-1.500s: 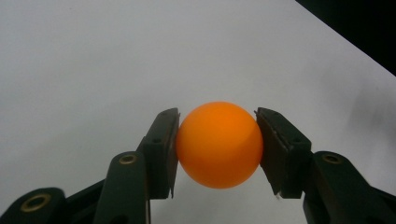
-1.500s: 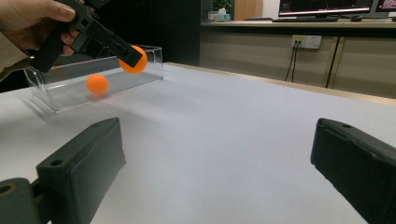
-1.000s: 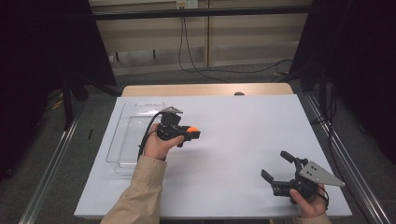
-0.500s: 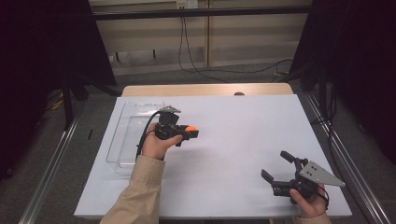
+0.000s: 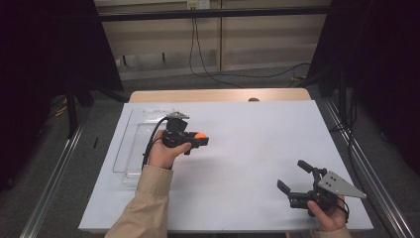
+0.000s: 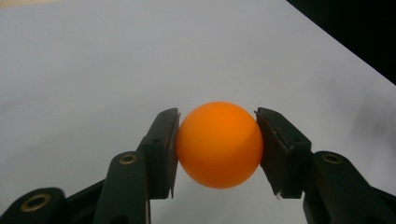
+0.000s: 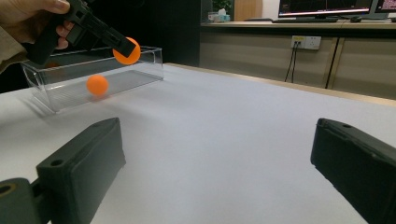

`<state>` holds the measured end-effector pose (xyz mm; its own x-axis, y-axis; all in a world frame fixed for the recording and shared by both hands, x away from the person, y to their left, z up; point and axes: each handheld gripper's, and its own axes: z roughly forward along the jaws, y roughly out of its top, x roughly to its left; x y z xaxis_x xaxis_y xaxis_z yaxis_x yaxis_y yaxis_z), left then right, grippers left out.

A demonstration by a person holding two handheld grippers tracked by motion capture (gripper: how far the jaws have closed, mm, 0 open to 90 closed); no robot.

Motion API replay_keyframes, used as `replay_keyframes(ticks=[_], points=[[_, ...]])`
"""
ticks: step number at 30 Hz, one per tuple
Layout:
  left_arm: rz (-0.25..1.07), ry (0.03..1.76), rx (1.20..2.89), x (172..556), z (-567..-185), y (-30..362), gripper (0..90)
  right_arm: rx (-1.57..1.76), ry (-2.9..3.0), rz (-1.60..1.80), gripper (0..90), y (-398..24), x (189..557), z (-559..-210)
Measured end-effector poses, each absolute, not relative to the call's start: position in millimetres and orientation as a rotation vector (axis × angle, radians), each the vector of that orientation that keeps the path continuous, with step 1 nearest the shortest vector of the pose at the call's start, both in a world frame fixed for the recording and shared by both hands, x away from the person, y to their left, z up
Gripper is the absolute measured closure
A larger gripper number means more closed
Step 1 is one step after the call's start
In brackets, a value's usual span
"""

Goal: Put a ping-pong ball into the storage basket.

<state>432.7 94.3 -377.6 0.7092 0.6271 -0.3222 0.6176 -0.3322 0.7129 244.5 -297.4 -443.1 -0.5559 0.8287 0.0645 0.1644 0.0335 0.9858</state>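
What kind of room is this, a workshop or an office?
Most likely a lab or office set up for recording: a white-topped table under a fixed camera, monitors on a desk behind, wall sockets and loose cables on the floor.

Dim room, white counter, dark surroundings.
White sheet on the counter (image 5: 257, 148), wood edge at the far side. Grey floor (image 5: 54, 163) with metal rails (image 5: 47, 196) both sides. Beige panelled wall (image 5: 267, 49), black cables (image 5: 198, 54) hanging down it, wall socket (image 7: 306, 42). Desk with monitors (image 7: 327, 7) behind.
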Motion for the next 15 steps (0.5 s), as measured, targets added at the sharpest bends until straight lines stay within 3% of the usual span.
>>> replay_keyframes(ticks=[15], points=[[0.041,0.967,2.035,433.6,-374.3,102.2,50.9,1.013,1.767,1.566,2.1,-297.1,244.4,-443.6]])
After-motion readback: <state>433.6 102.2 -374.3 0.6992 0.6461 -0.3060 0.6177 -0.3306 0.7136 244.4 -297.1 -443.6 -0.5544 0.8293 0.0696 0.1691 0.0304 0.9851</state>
